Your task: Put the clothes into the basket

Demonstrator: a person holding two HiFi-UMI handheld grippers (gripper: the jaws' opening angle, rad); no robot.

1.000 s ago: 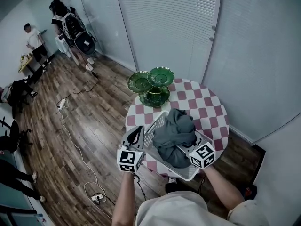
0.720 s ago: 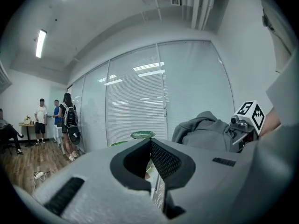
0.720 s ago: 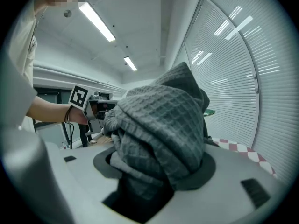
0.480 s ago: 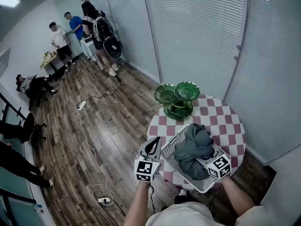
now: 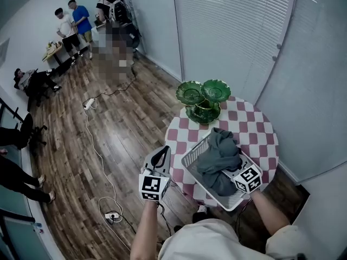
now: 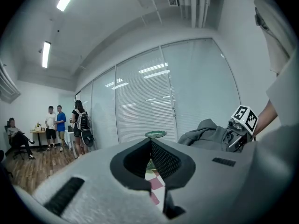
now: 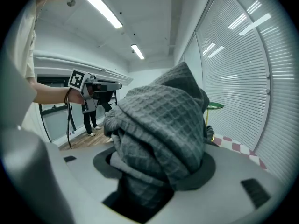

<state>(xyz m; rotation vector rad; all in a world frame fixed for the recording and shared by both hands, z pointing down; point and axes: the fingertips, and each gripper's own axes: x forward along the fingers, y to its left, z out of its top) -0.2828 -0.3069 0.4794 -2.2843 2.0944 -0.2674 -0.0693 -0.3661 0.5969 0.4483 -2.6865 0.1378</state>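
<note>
A heap of grey clothes (image 5: 219, 154) fills the white wire basket (image 5: 191, 161) at the near edge of the round checked table (image 5: 255, 130). My right gripper (image 5: 234, 171) reaches into the basket from the near side. In the right gripper view it (image 7: 159, 169) is shut on a thick fold of the grey waffle-knit clothes (image 7: 163, 118), which hides its pads. My left gripper (image 5: 161, 154) hovers left of the basket, off the table's edge and above the floor. Its jaws (image 6: 150, 146) are shut with nothing between them.
A green tiered plate stand (image 5: 203, 99) stands at the table's far side, just behind the basket. Glass walls with blinds (image 5: 227, 31) rise behind the table. A cable and power strip (image 5: 111, 215) lie on the wooden floor to the left. Several people (image 5: 70, 23) stand far off.
My left gripper has drawn away from the basket's left rim, out over the floor. The right gripper still holds the clothes in the basket. The head view has swung.
</note>
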